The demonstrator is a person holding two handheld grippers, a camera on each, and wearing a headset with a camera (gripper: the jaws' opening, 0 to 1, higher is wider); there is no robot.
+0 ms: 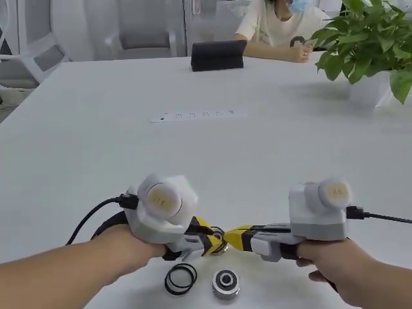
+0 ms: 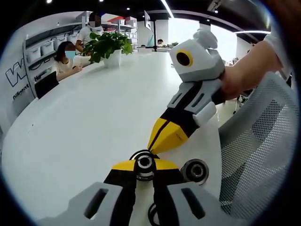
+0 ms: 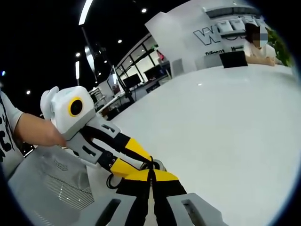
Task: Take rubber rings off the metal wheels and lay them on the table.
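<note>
The left gripper (image 1: pixel 211 242), held in the person's left hand (image 1: pixel 132 248), has its yellow-tipped jaws clamped on a metal wheel (image 2: pixel 145 162), which it holds just above the white table (image 1: pixel 96 129) near the front edge. In the head view the right gripper (image 1: pixel 233 239) comes in from 3 o'clock and meets it tip to tip. Its jaws are pressed together on the thin black rubber ring (image 2: pixel 138 154) at the wheel's rim. The two sets of tips hide most of the held wheel from above. In the left gripper view the wheel shows as a bright steel disc with a dark centre hole, the ring a dark arc along its far side. Below the grippers in the head view, a second wheel (image 1: pixel 226 283) lies flat on the table at 6 o'clock, silver with a black inner race and no ring visible on it. The loose rings (image 1: pixel 181 279) lie at 7 o'clock beside it, thin black circles overlapping one another. A black cable (image 1: pixel 96 215) trails from the left gripper toward 9 o'clock. Farther out, a flush power strip (image 1: pixel 198 115) sits mid-table at 12 o'clock, with a dark stand (image 1: pixel 217 55) beyond it. A potted plant (image 1: pixel 367 38) stands at 2 o'clock, and a seated person (image 1: pixel 277 26) is at the far edge. A grey mesh chair (image 2: pixel 263 155) shows in the left gripper view. That makes two wheels, one ring being gripped, and what look like two loose rings.
</note>
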